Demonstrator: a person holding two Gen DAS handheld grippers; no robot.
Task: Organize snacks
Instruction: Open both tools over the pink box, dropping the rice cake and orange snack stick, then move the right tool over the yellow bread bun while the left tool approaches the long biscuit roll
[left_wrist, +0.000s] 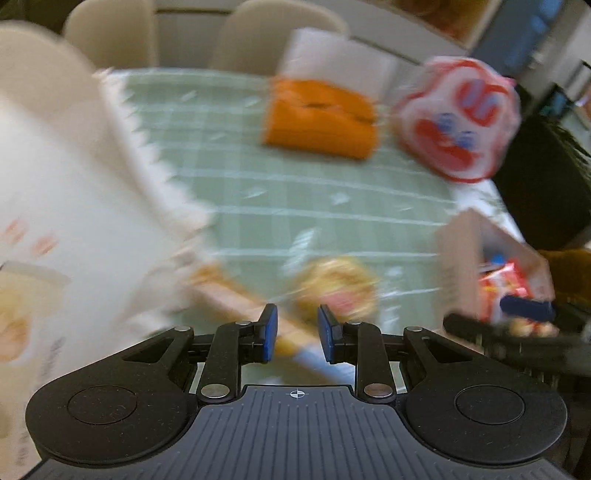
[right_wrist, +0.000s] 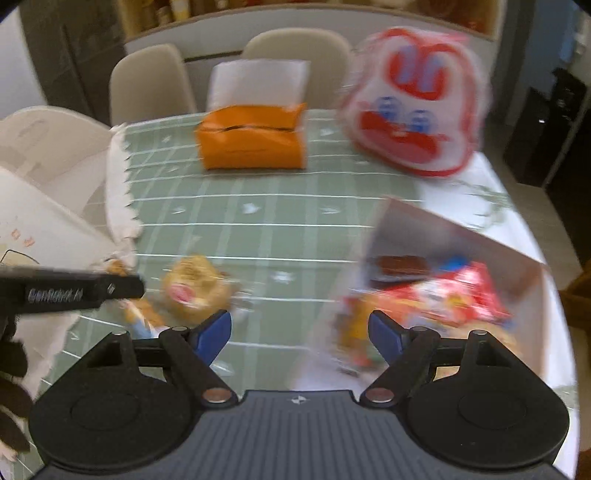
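Observation:
A round yellow snack packet (left_wrist: 338, 288) lies on the green checked tablecloth (left_wrist: 295, 192), just ahead of my left gripper (left_wrist: 297, 332), whose pads stand a narrow gap apart with nothing between them. The packet also shows in the right wrist view (right_wrist: 195, 288). A cardboard box (right_wrist: 461, 266) at the right holds red snack packets (right_wrist: 454, 295). My right gripper (right_wrist: 301, 336) is open and empty at the box's left edge. The box also shows in the left wrist view (left_wrist: 480, 258). Both views are motion-blurred.
A white paper bag (left_wrist: 74, 221) stands at the left. An orange tissue box (right_wrist: 251, 136) and a red-and-white cartoon-face bag (right_wrist: 417, 107) sit at the back. Beige chairs (right_wrist: 151, 81) stand behind the table. A long snack packet (left_wrist: 236, 295) lies beside the bag.

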